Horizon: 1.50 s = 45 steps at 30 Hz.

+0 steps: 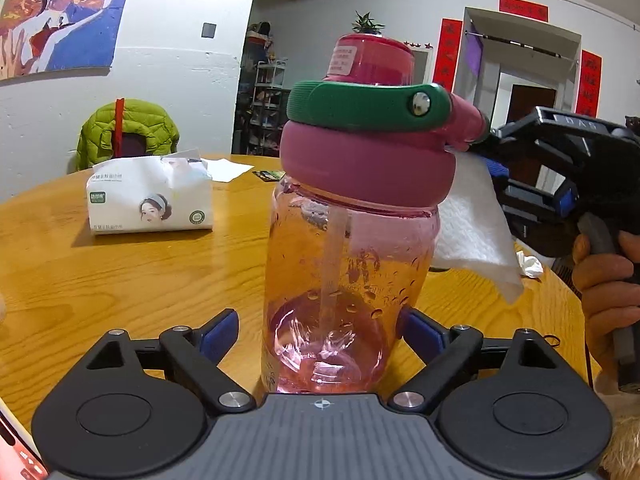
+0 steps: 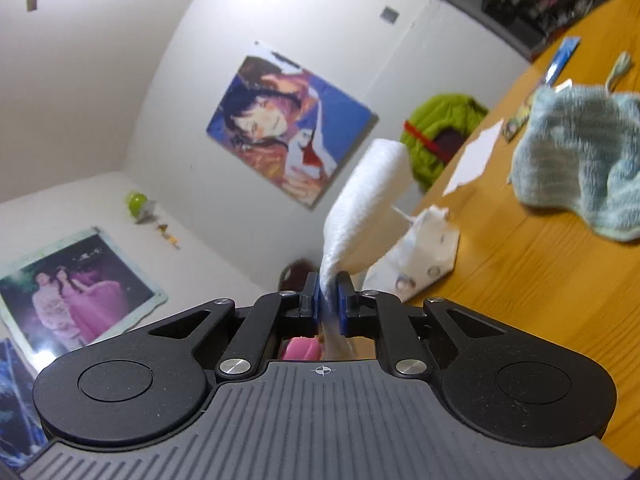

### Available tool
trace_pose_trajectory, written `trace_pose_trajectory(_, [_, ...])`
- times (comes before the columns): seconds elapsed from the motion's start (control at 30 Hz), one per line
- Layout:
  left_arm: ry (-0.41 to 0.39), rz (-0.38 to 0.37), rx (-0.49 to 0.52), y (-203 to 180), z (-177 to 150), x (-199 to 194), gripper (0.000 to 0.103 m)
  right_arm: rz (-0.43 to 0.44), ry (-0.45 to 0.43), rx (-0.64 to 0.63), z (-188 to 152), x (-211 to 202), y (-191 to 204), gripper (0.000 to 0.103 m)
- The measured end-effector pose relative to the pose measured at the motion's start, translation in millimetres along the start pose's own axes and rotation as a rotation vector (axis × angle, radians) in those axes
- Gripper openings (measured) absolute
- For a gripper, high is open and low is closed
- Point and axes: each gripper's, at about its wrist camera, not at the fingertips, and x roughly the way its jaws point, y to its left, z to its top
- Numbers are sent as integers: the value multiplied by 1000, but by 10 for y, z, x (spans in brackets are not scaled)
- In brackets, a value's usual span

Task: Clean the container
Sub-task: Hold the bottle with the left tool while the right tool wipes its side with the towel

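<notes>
Left tongs (image 1: 318, 330): clamped around pink water bottle (image 1: 344, 280), upright on worktop (image 1: 120, 272)
Right tongs (image 2: 328, 304): pinching white paper towel (image 2: 360, 208)
Writing: bottle label unreadable

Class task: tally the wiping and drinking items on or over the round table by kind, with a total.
Water bottle: 1
Tissue pack: 1
White tissue held in the right gripper: 1
Crumpled tissue: 1
Blue towel: 1
Total: 5

The bottle (image 1: 344, 248) fills the middle. At ten o'clock the tissue pack (image 1: 150, 196) blocks the way — bare tabletop (image 1: 120, 280) in front of it leaves room to pass.
</notes>
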Motion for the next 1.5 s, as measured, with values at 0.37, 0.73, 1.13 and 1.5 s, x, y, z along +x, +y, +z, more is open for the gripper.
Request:
trace_pose_trajectory(0.37, [-8, -34, 8, -8, -5, 2, 74, -397, 23, -136, -81, 145, 83, 13])
trace_pose_trajectory(0.73, [-30, -23, 13, -23, -54, -77, 76, 227, -14, 255, -67, -31, -317, 14])
trace_pose_trajectory(1.13, [-28, 8, 117, -149, -90, -32, 71, -212, 246, 277, -459, 473, -520, 14])
trace_pose_trajectory(1.5, [-7, -2, 68, -92, -91, -13, 77, -584, 121, -71, -261, 290, -99, 42])
